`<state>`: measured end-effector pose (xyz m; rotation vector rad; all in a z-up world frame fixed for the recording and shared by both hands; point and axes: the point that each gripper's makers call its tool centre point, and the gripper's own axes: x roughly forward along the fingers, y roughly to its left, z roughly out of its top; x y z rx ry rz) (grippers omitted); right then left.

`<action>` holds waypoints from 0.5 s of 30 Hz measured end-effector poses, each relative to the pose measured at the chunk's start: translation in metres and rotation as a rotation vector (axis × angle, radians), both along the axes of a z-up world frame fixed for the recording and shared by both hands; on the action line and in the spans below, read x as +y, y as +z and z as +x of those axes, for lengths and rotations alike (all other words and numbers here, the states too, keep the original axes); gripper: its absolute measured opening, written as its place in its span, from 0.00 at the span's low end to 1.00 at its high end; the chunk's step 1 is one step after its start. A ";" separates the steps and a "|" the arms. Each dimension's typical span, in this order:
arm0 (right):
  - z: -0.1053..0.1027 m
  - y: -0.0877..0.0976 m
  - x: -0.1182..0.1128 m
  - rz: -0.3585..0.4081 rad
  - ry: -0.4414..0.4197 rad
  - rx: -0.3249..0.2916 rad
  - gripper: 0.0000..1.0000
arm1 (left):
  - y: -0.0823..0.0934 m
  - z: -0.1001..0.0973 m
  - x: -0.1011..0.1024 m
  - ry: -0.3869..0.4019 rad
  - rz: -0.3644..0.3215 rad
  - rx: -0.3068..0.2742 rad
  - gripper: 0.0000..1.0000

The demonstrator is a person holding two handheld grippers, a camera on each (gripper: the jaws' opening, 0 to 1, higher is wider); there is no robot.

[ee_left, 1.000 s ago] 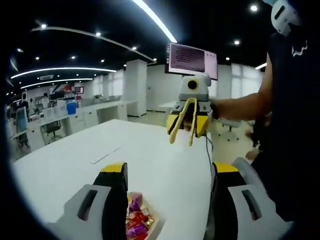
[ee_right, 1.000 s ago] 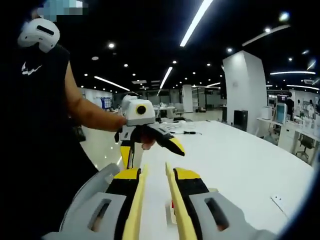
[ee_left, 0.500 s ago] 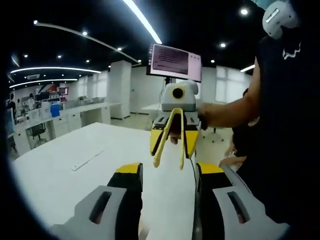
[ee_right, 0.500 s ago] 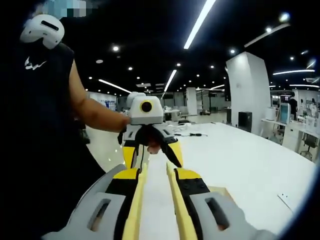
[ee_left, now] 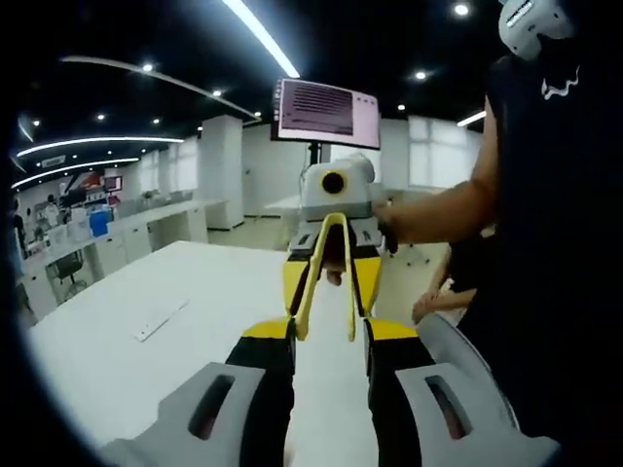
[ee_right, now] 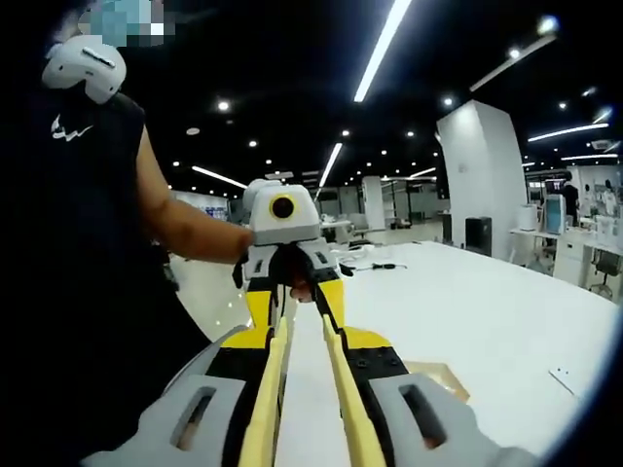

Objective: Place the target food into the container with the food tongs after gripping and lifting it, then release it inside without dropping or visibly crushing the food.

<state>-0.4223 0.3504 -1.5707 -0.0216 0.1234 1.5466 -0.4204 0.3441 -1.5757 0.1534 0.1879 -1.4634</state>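
Tongs (ee_right: 300,384), yellow, sat clamped between the right gripper's (ee_right: 304,336) jaws above the white table (ee_right: 506,311). Facing it, the left gripper (ee_left: 326,336) had its jaws apart.

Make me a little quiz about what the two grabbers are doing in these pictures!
1. True or false: the right gripper is holding the yellow tongs.
2. What colour is the table? A) white B) green C) red
3. Fill in the gap: the left gripper has its jaws apart and holds ____.

Key: 1 true; 2 A; 3 nothing.
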 end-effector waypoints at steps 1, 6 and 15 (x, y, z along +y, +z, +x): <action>-0.001 0.001 -0.001 0.003 0.006 -0.001 0.25 | 0.000 0.000 0.000 -0.006 -0.003 0.016 0.23; -0.003 0.001 -0.003 -0.001 0.023 -0.013 0.25 | 0.001 -0.002 -0.003 -0.025 0.002 0.035 0.19; -0.001 -0.010 -0.001 -0.054 0.018 -0.060 0.20 | -0.007 0.001 -0.001 -0.003 0.081 0.015 0.02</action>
